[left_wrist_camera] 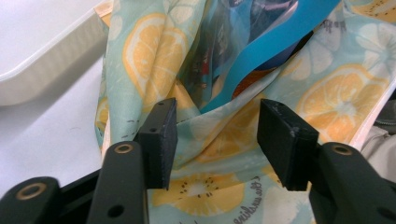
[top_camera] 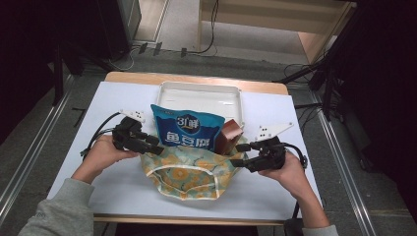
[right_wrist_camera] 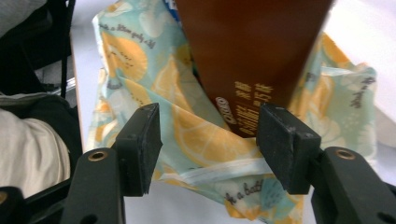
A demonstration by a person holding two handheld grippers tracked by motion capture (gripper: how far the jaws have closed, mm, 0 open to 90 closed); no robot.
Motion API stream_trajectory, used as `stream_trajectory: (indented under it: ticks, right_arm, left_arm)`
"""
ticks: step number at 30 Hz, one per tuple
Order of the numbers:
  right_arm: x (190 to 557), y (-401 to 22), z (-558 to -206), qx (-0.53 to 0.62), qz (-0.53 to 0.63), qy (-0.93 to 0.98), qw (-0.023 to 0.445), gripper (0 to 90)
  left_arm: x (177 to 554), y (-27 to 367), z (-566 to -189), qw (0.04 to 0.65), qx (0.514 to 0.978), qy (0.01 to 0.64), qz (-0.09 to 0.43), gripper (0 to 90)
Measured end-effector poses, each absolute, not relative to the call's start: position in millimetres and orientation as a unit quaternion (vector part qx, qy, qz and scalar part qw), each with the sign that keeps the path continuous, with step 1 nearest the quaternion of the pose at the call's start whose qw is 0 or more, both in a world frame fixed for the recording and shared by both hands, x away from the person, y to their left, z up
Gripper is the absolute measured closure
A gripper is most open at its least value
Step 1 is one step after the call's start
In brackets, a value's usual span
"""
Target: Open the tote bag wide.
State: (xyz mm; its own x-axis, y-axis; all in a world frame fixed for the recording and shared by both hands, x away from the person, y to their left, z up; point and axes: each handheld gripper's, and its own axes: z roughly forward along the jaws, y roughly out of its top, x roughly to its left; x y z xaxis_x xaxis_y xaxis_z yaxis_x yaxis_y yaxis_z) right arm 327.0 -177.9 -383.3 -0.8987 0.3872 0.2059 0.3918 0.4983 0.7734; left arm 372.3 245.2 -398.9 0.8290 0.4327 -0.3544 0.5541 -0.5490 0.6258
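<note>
A cloth bag (top_camera: pixel 189 172) with a lemon print lies open on the white table (top_camera: pixel 123 98). A blue snack packet (top_camera: pixel 187 129) and a brown box (top_camera: pixel 229 136) stand in its mouth. My left gripper (top_camera: pixel 156 146) is at the bag's left rim. In the left gripper view the gripper (left_wrist_camera: pixel 217 135) is open, with a fold of the bag (left_wrist_camera: pixel 149 56) between the jaws but not pinched, and the blue packet (left_wrist_camera: pixel 280 42) beyond. My right gripper (top_camera: pixel 237 155) is at the right rim. In the right gripper view it (right_wrist_camera: pixel 210 140) is open, with the brown box (right_wrist_camera: pixel 252 51) and bag cloth (right_wrist_camera: pixel 126 56) ahead.
A white tray (top_camera: pixel 199 91) sits just behind the bag, its rim (left_wrist_camera: pixel 46 65) close to my left gripper. The person's hands and grey sleeves come in from the near edge. The table's wooden far edge and floor cables lie beyond.
</note>
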Motion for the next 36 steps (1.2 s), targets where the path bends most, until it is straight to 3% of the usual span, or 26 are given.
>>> stream_trajectory:
  ticks: [2, 5, 9, 12, 36]
  right_arm:
    - [326.0, -176.9, -384.5, -0.223, -0.447, -0.866, 0.002, 41.2]
    - [325.8, -173.1, -392.2, -0.217, -0.442, -0.870, 0.004, 46.7]
    - [325.5, -170.1, -402.7, -0.218, -0.428, -0.877, 0.010, 72.6]
    - [326.9, -169.8, -406.9, -0.245, -0.418, -0.874, 0.032, 90.0]
    - [310.1, -168.8, -420.9, -0.259, -0.427, -0.865, 0.038, 90.0]
  left_arm:
    - [373.0, 244.9, -400.7, 0.381, 0.878, 0.280, -0.079, 52.1]
    - [373.6, 243.7, -403.3, 0.373, 0.879, 0.284, -0.085, 62.2]
    - [371.3, 244.6, -409.0, 0.384, 0.867, 0.298, -0.109, 83.1]
    - [370.4, 246.8, -410.4, 0.380, 0.867, 0.300, -0.114, 90.0]
    - [336.9, 270.3, -418.8, 0.428, 0.831, 0.330, -0.132, 90.0]
